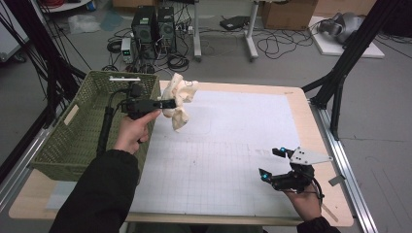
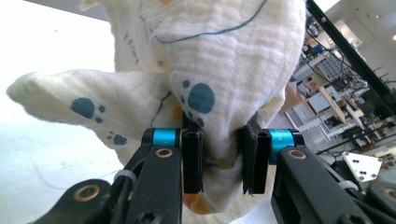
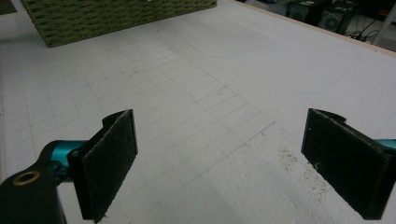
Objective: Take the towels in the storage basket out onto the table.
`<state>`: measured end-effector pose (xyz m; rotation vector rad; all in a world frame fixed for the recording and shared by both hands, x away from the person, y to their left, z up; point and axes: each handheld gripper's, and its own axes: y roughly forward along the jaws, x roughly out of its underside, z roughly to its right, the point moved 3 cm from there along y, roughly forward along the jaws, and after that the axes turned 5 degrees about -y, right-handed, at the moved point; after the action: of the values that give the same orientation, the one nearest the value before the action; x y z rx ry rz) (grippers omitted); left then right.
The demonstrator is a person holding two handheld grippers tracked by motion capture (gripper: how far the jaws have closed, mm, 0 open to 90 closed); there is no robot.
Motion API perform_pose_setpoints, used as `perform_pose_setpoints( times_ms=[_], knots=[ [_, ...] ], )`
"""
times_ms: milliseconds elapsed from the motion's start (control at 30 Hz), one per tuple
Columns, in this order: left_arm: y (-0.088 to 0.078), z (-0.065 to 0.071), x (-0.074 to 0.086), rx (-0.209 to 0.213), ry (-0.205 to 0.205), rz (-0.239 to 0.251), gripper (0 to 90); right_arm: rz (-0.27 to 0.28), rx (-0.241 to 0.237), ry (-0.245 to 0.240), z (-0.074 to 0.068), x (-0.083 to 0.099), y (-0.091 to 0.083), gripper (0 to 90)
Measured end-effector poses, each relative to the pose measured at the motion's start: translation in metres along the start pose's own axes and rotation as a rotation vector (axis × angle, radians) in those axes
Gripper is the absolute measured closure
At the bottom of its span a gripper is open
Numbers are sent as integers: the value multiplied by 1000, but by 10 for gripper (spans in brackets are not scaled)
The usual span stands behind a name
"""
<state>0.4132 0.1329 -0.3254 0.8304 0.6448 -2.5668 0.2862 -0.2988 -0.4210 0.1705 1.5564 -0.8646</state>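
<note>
1. High view: my left gripper holds a crumpled cream muslin cloth printed with blue paw marks, lifted clear of the white gridded mat. The cloth hangs at the mat's far left corner, just beside the near rim of the green woven plastic basket, not over it. I judge the step in hand to be the carry: the cloth is picked up and on its way to the basket. My right gripper sits low over the mat's near right part, well apart from the cloth, with nothing in it.

2. Left gripper view: my two black pads are drawn in narrow and pinch a thick fold of the cloth between them. Most of the fabric billows above and to the side, with one loose flap sticking out. The grip looks firm to me, though it takes a bunch, not an edge.

3. Right gripper view: my pads stand wide, empty, over bare mat; the basket's wall shows at the far side.

4. Next move, as I judge it: swing the left hand across the rim until the whole cloth, trailing flap included, hangs over the basket's hollow, high enough that the flap does not snag the weave, then spread the pads and let it drop. The right hand need not stir.
</note>
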Motion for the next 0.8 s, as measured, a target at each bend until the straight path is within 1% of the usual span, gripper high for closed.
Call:
perform_pose_setpoints(
  times_ms=[67,100,200,300,333,400,433,467,633,700,767,800],
  knots=[
    [4,3,2,-3,2,1,734,3,0,-3,0,0,0,98],
    [9,5,4,-9,12,-5,734,1,-1,-2,0,0,1,98],
    [14,9,7,-5,16,-8,734,4,-2,-4,0,-1,1,98],
    [22,15,10,-6,34,-10,734,6,-3,0,0,-2,2,98],
    [25,17,12,-10,33,-8,733,8,-2,-7,1,-2,2,98],
    [31,21,16,-9,46,-16,733,3,-7,2,0,-2,3,98],
    [34,23,18,-19,55,-17,732,8,-7,-6,1,-3,4,98],
    [37,25,20,-31,67,-24,732,8,-8,0,1,-3,4,98],
    [52,35,32,-61,96,-16,730,17,-10,3,3,-4,5,98],
    [58,37,38,-69,99,-10,730,18,-11,9,3,-4,5,98],
    [64,36,43,-89,104,-17,730,18,-12,10,3,-5,5,98],
    [67,34,47,-79,91,-20,729,23,-10,5,3,-5,4,98]
  ],
)
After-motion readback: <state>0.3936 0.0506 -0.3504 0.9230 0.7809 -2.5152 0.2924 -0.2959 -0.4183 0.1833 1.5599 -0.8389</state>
